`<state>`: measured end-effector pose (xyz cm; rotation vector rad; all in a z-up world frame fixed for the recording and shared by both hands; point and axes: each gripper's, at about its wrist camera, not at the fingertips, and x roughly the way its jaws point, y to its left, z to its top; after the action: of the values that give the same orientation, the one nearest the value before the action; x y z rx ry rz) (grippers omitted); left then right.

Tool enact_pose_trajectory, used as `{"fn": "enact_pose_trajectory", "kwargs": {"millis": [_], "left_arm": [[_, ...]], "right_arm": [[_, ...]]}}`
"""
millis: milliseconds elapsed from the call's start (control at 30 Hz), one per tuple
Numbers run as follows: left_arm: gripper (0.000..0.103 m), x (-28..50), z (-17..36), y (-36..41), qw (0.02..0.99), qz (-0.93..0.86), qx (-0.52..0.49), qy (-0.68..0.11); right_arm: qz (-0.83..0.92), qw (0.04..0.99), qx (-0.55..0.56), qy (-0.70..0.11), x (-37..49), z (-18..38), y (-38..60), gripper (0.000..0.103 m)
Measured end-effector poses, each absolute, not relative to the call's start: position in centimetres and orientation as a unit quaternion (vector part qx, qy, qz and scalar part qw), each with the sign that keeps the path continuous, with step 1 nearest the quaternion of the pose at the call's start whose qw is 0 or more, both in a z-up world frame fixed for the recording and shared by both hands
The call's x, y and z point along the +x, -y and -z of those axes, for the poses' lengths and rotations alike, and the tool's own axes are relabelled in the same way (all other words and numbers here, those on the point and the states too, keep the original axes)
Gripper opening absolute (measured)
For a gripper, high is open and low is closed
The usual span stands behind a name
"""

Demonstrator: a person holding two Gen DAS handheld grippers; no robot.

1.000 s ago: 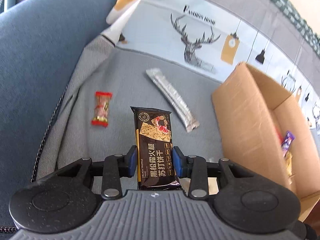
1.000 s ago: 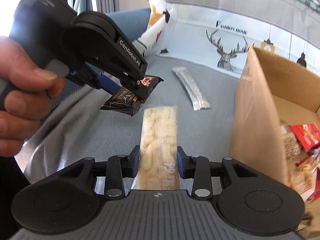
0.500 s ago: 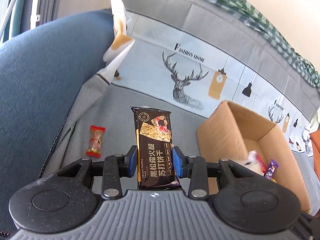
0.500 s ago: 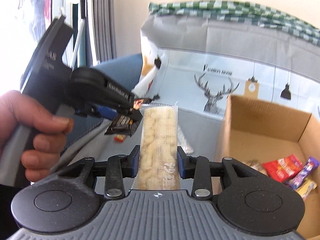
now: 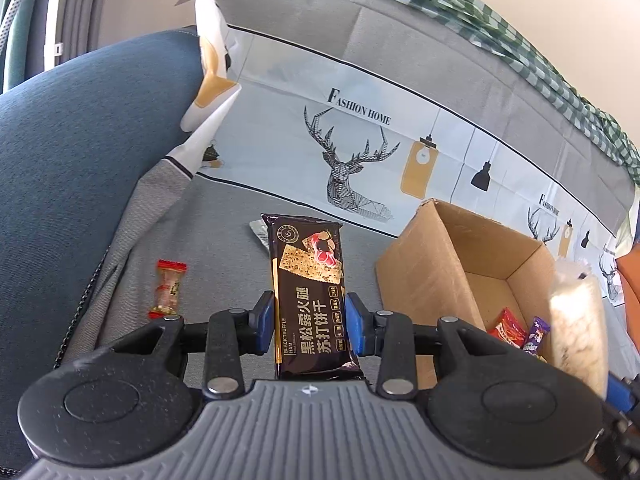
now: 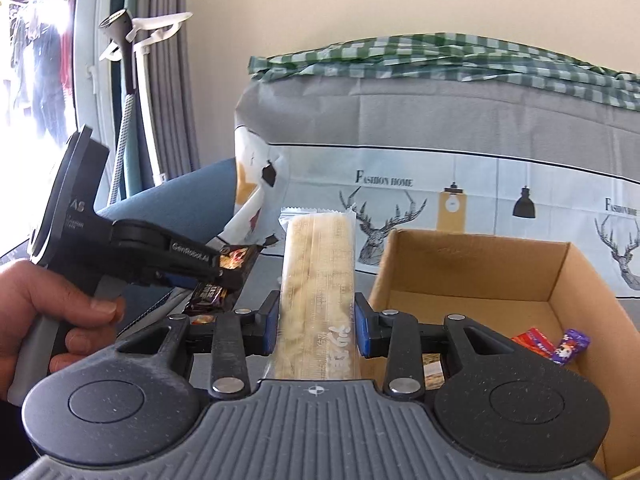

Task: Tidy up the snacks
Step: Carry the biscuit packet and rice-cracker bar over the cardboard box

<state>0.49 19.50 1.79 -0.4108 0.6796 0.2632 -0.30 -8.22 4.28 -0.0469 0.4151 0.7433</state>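
Note:
My left gripper [image 5: 309, 318] is shut on a dark cracker packet [image 5: 310, 292] with gold lettering, held upright above the sofa seat. My right gripper [image 6: 316, 322] is shut on a long clear packet of pale biscuits [image 6: 318, 280], raised beside the open cardboard box [image 6: 472, 264]. In the right wrist view the left gripper [image 6: 230, 270] and its dark packet [image 6: 236, 258] hang at the left, held by a hand [image 6: 44, 312]. The pale biscuit packet [image 5: 576, 320] also shows over the box [image 5: 424, 280] in the left wrist view. Inside the box lie a red packet [image 5: 507, 324] and a purple one [image 5: 536, 334].
A red-ended candy [image 5: 168, 290] lies on the grey seat at the left. A silver packet [image 5: 259, 234] peeks out behind the dark one. A blue armrest [image 5: 72, 152] rises at the left, and a deer-print backrest cover [image 5: 360, 160] stands behind.
Both grippers have risen and tilted up with their packets. The right one has swung toward the box, so more of the backrest and wall shows. Both grips are unchanged.

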Motion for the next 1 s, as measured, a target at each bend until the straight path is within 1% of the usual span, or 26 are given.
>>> {"fn": "enact_pose_trajectory", "kwargs": {"millis": [233, 500, 1000], "left_arm": [[0.04, 0.8, -2.1, -18.2, 0.922, -0.119, -0.184, -0.32], [0.04, 1.2, -2.9, -16.5, 0.936, -0.099, -0.181, -0.286], [0.04, 2.7, -4.3, -9.3, 0.963, -0.011, -0.151, -0.221]], "right_arm": [[-0.334, 0.921, -0.009, -0.202, 0.7, -4.3, 10.5, 0.038], [-0.297, 0.931, 0.012, -0.21, 2.4, -3.8, 13.3, 0.038], [-0.218, 0.952, 0.041, -0.21, 4.5, -3.3, 16.9, 0.038]]}}
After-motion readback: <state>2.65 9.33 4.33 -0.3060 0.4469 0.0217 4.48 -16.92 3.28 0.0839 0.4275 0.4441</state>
